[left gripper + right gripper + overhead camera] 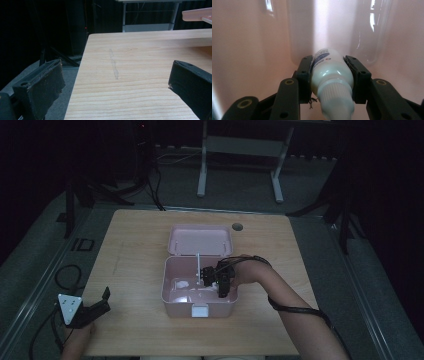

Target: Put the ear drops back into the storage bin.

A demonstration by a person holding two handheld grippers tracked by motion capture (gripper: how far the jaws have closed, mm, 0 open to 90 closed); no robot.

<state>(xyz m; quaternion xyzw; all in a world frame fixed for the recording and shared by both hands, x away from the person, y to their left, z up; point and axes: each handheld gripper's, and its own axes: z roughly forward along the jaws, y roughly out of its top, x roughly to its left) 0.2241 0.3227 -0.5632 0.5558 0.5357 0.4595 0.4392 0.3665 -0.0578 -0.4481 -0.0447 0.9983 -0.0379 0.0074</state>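
Observation:
A pink box [172, 307] with its lid [200, 240] swung open stands mid-table. My right gripper [220, 280] reaches down inside the box. In the right gripper view my right gripper [331, 73] is shut on a small white bottle [330, 72] with a ribbed cap [337, 98], close to the pink inner wall [244, 45]. My left gripper [97, 307] rests at the table's front left corner, open. In the left gripper view its fingers [42, 87] stand wide apart over bare wood, with nothing between them.
The wooden table [135, 240] has a round cable hole [237, 226] behind the box. A white latch [200, 311] sits on the box's front. Table legs [202, 170] and cables [67, 275] lie on the dark floor beyond. The pink lid's edge [197, 13] shows far right.

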